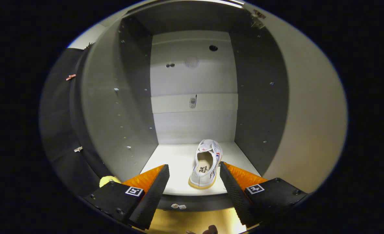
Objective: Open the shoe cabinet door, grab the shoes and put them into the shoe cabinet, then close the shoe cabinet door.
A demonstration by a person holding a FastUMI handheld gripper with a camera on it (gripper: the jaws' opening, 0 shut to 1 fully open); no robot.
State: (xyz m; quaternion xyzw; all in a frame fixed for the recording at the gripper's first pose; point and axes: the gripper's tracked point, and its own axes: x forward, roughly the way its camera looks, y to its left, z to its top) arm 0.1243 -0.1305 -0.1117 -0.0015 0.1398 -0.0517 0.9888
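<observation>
Your white sneaker (206, 164) lies on the bottom shelf (175, 162) of the open shoe cabinet (192, 97), toe toward the far back wall, heel near the shelf's front edge. It sits between your jaws, closer to the right one. Your gripper (194, 172) is spread wide and holds nothing. The open door (309, 113) stands to the right.

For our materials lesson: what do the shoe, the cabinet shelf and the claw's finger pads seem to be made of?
Shoe: probably white leather or a leather look-alike, smooth with a slight sheen, on a yellowish rubbery sole.
Cabinet shelf: likely laminated board, flat, matte, pale; screw heads dot the side walls.
Pads of the open claw, which holds nothing: apparently black rubber with a fine ribbed texture, on orange plastic backing.
</observation>
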